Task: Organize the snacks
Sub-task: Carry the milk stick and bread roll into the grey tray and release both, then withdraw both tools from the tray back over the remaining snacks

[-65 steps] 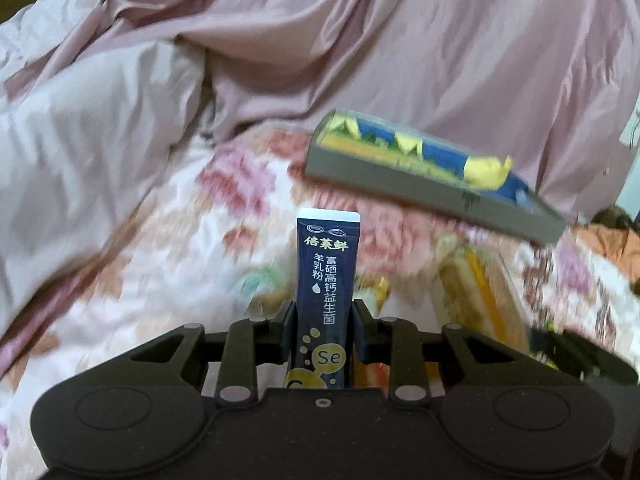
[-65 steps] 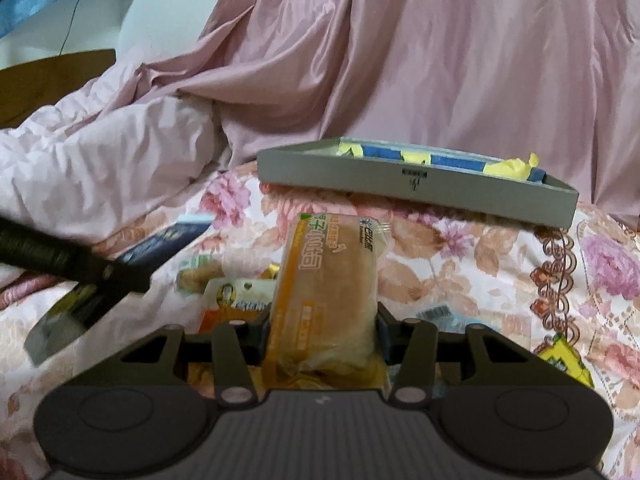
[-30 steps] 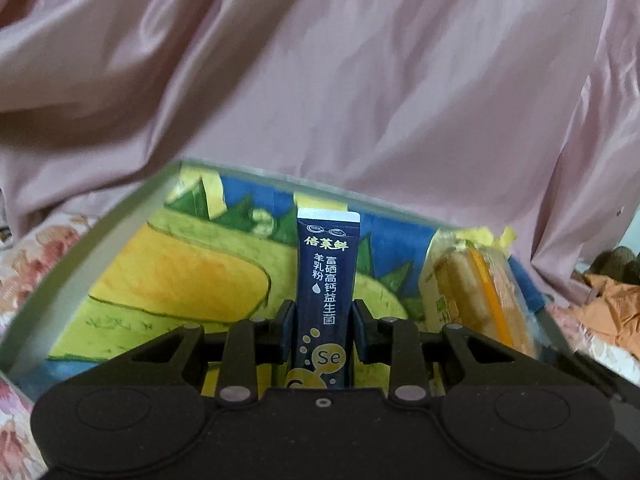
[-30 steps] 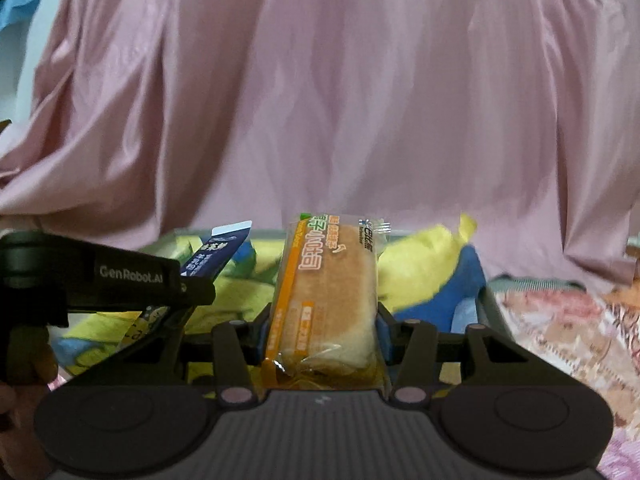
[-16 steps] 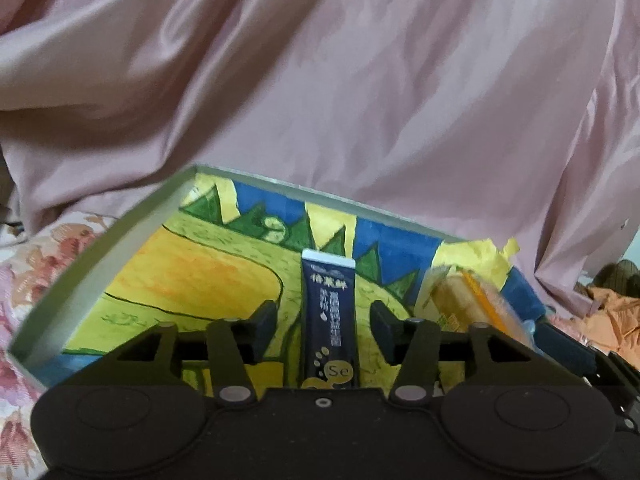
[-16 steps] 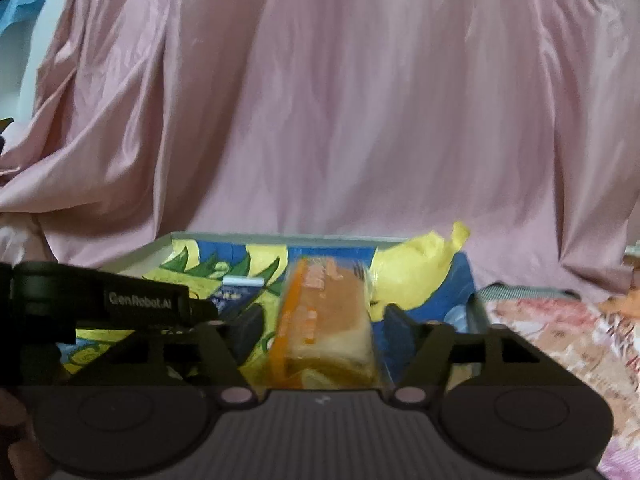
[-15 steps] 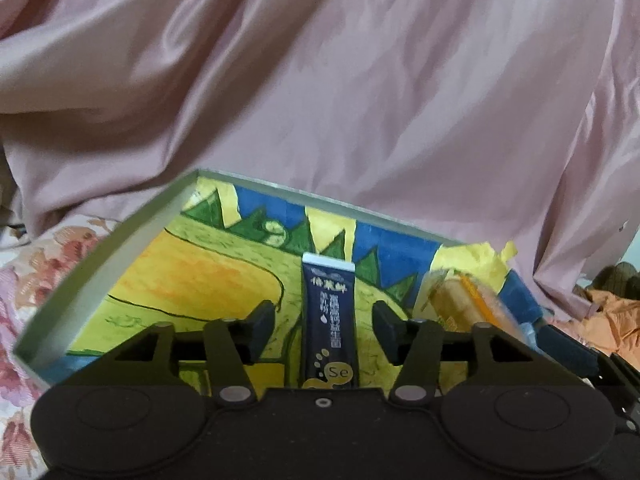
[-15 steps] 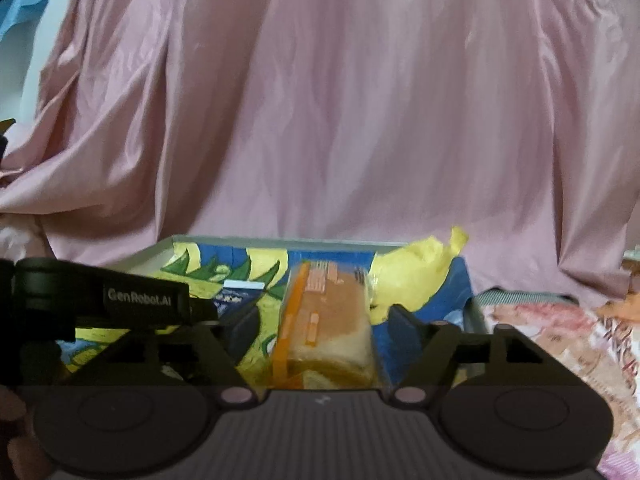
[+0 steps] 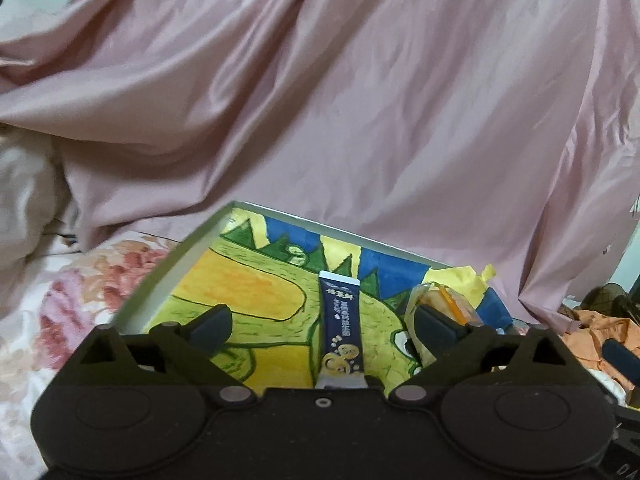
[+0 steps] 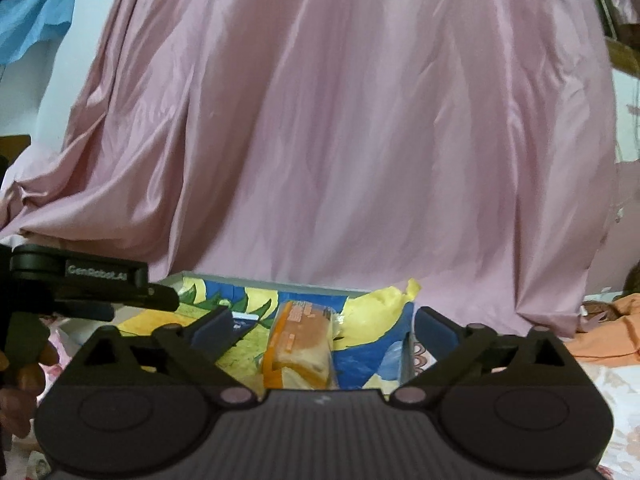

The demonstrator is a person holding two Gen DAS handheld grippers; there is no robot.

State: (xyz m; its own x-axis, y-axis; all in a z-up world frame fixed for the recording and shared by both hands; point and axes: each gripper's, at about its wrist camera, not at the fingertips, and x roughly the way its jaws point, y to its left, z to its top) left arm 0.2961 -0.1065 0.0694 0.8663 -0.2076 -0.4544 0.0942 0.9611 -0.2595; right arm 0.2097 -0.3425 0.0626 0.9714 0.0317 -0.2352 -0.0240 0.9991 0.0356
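Observation:
A shallow grey box [image 9: 176,264] with a painted yellow, green and blue lining lies on the bed. A dark blue stick sachet [image 9: 341,320] lies in it, between the wide-open jaws of my left gripper [image 9: 320,326]. A wrapped orange-and-cream sandwich cake [image 10: 300,340] lies in the box [image 10: 408,356] between the wide-open jaws of my right gripper [image 10: 322,328]. The cake also shows at the right in the left wrist view [image 9: 444,312]. Neither gripper touches its snack.
Pink satin bedding [image 9: 360,120] rises behind the box. A floral sheet [image 9: 60,300] lies to the left, orange cloth [image 10: 608,332] to the right. The left gripper's body [image 10: 92,280] shows at the left of the right wrist view.
Both grippers carried their snacks over the box, opened and let them go. The sachet and cake now lie in the box; both jaws have spread wider and drawn back.

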